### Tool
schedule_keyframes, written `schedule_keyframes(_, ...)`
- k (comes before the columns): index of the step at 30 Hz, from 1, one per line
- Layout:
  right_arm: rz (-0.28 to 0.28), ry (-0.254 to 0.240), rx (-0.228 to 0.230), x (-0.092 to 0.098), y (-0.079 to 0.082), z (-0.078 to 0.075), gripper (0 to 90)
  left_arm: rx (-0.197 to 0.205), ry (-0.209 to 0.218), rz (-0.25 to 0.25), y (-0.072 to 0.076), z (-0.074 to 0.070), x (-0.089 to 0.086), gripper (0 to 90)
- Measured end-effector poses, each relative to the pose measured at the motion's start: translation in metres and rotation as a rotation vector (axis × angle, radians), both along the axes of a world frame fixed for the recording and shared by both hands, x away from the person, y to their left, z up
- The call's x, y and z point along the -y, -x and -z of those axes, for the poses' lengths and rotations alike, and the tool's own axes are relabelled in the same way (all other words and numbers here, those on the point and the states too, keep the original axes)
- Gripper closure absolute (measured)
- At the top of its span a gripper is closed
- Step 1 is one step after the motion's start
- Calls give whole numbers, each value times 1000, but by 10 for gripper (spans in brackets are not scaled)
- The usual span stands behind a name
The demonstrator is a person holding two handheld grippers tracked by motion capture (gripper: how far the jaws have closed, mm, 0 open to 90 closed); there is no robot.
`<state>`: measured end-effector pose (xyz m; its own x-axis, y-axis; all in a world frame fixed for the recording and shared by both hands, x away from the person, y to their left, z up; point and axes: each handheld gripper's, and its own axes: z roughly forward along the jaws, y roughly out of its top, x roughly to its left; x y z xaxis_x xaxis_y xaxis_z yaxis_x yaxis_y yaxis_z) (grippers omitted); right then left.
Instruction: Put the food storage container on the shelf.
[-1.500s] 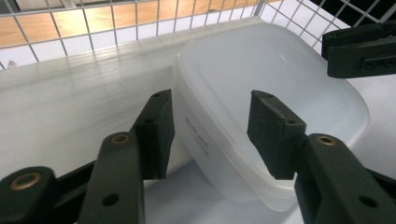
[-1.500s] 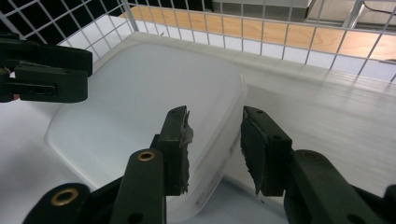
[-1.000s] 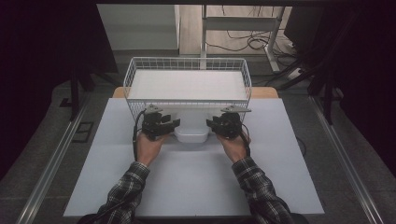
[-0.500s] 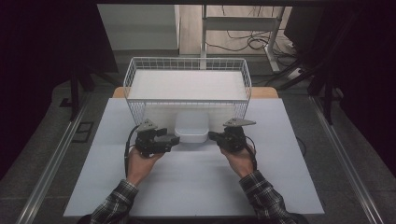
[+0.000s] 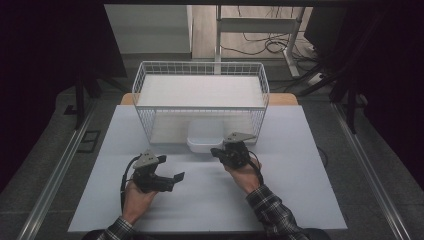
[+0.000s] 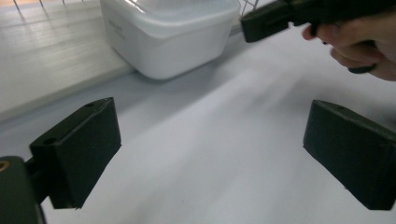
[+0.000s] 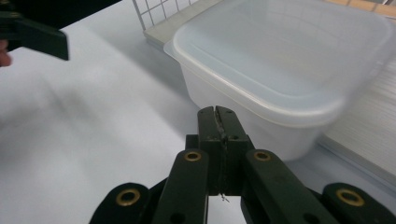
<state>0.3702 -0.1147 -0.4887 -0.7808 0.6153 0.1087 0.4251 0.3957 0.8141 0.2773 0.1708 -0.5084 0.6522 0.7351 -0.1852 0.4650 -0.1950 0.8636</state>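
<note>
High view: both forearms in checked sleeves come in from the bottom edge over the white worktop (image 5: 300,165). The left hand (image 5: 134,197) lies low and near the front, wrist bent so that the left tool (image 5: 172,179) points toward the right across the worktop. The right hand (image 5: 246,169) reaches farther forward, and its right tool (image 5: 215,151) points left, just beside the front right corner of the white plastic container (image 5: 204,144).

That container stands on the worktop against the front wall of the wire basket (image 5: 200,107), between the two hands but much nearer the right one; the left tool is well apart from it.

Left gripper view: the left tool (image 6: 210,140) has its jaws spread wide, having just been opening, with bare worktop between them; the container (image 6: 168,32) sits ahead and up to the left.

Right gripper view: the right tool (image 7: 218,114) has its jaws pressed together with nothing between them, tips just short of the lidded container's (image 7: 280,60) near wall.
</note>
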Motion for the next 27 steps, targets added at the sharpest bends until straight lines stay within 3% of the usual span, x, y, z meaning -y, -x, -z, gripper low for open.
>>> schedule_keyframes(10,3,32,11,-22,-13,12,892,3,-54,-2,22,8,-4,26)
schedule_keyframes(27,47,54,16,-30,-42,16,892,-5,-47,-9,29,11,-10,25)
